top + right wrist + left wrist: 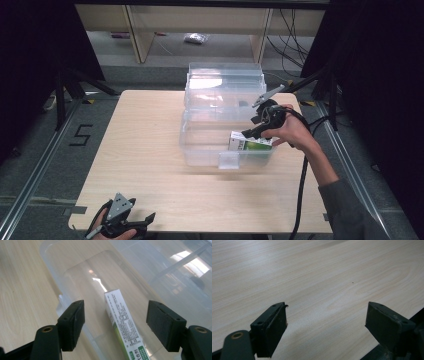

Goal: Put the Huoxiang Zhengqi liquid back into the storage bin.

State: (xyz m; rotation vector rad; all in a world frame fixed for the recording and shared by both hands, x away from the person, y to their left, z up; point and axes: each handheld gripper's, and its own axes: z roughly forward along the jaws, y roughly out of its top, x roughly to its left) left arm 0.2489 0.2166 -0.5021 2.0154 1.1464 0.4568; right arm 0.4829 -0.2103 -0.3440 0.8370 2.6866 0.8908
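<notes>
While your right gripper (256,129) hangs over the clear plastic bin (200,150) with its jaws spread wide and nothing between them, the green-and-white carton (248,143) lies inside that bin, at its near right corner, so the placing step looks done or very nearly so. From the right gripper view the carton (122,322) rests on its long side on the bin's see-through floor, close along the near wall (65,302), and your jaws stand on either side of it and above it, touching neither face as far as you can judge. The bin sits on the wooden table (140,150) with its clear lid (224,82) hinged back behind it, so the box is open. A small dark thing (242,103) shows through the plastic toward the bin's far side; what it is cannot be told. Your left gripper (131,221) waits well away from the bin, at the table's near edge, jaws also spread and empty above bare wood (317,285). What seems left is to draw the right gripper up clear of the bin and, if closing is wanted, to swing the lid down.
</notes>
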